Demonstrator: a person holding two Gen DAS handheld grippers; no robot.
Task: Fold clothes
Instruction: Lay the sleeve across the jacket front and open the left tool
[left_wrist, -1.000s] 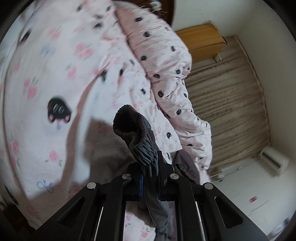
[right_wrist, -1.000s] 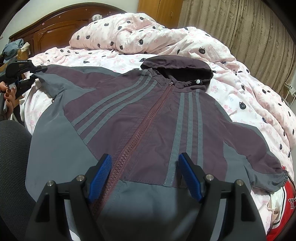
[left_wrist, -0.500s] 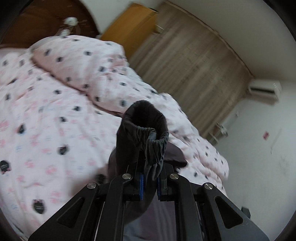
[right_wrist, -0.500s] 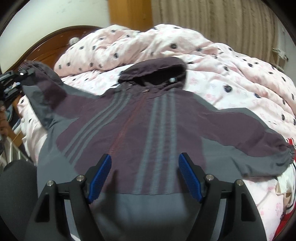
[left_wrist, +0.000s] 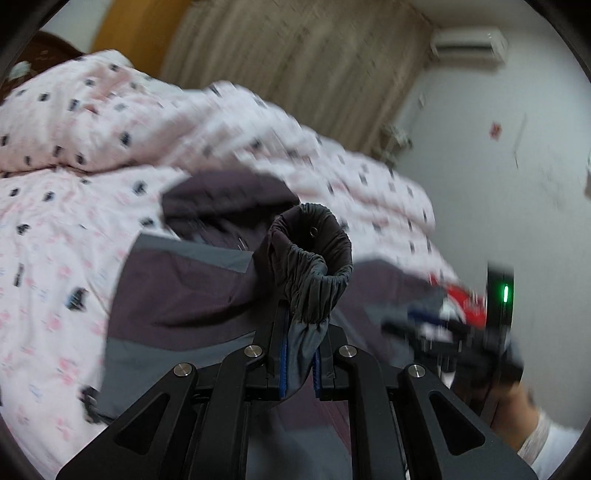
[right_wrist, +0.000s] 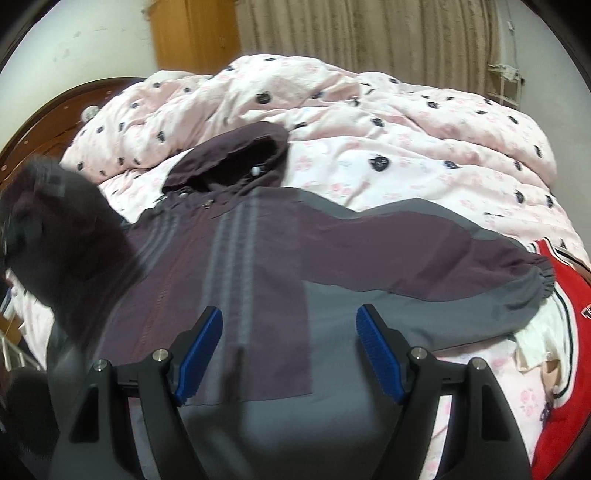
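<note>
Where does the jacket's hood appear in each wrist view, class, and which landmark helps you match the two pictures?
Left wrist view: the hood lies left of centre, just beyond the sleeve cuff clamped in the left gripper.
Right wrist view: the hood sits upper left of centre, above the striped chest of the jacket.
Shared landmark: the pink cat-print duvet bunched behind the hood.

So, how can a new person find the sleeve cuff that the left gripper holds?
Look at the pink bed cover, then the purple and grey jacket spread on it. The held cuff is lifted, pinched in the left gripper; the other cuff lies flat beside red clothing.
</note>
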